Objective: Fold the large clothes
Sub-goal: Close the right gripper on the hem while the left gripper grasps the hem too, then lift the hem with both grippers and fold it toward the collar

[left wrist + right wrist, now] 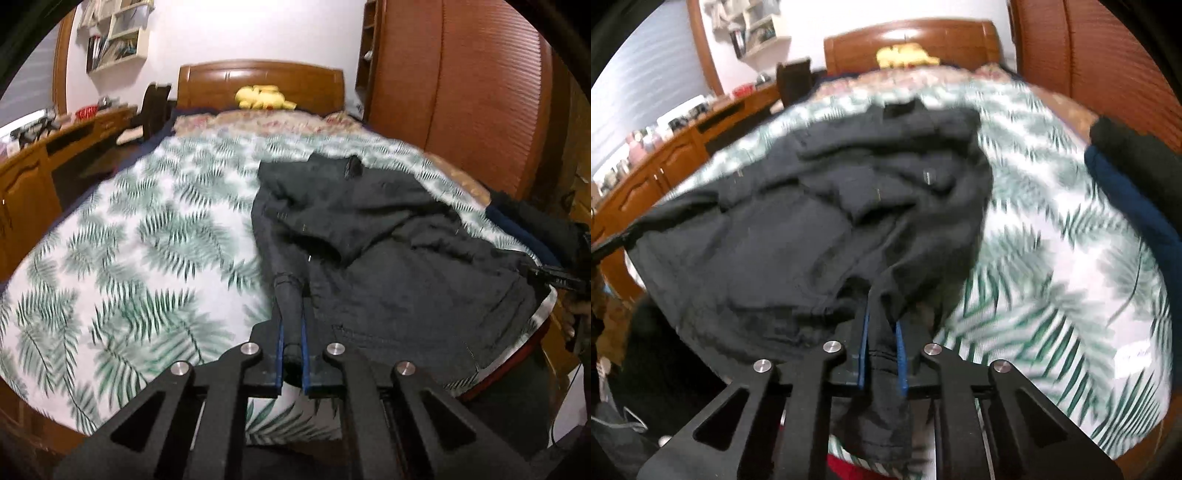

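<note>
On bed (129,229), black garment (388,258) lies lengthwise toward headboard (258,81)

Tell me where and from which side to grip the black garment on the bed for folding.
Grip the black garment at its near hem corners, coming in from the foot of the bed. That edge lies nearest and bunches into thin rolls that fit between the fingers. The left gripper and right gripper are each already shut on such a bunch; the far edge lies spread on the leaf-print bedspread.

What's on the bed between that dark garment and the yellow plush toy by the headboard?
Only bedding: leaf-print cover, then floral fabric, between the dark garment and yellow toy, in the left wrist view.
</note>
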Demonstrator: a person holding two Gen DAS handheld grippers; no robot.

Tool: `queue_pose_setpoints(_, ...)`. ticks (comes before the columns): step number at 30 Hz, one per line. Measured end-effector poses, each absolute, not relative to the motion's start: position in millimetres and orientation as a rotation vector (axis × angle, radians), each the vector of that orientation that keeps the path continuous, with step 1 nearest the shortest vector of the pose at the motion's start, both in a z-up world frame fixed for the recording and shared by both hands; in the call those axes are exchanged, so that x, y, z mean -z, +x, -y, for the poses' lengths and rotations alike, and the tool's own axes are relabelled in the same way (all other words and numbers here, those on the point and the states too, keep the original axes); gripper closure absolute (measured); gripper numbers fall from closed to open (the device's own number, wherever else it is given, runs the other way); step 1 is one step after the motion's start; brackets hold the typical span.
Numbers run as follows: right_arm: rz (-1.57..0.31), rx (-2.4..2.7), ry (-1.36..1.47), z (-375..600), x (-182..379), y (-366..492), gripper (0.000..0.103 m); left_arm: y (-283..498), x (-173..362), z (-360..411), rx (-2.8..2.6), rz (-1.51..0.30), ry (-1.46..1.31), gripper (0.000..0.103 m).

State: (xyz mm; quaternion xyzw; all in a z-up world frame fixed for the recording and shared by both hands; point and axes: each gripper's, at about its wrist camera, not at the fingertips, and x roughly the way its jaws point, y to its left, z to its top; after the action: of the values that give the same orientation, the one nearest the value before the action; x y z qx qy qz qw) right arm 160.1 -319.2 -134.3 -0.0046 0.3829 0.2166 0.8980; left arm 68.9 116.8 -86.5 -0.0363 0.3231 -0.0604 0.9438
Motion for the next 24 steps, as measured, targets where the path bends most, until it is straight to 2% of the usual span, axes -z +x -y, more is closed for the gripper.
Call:
queue_pose_setpoints(9, -0.589, -0.494, 0.087, 324, 42, 149, 0.097, 45, 6, -108, 0.139, -0.484, -0.04, 0.1)
queue_pose_setpoints(24, -0.38, -0.571, 0.086, 354, -54, 53, 0.098, -58, -79, -103, 0.179, -0.292, -0.015, 0.1)
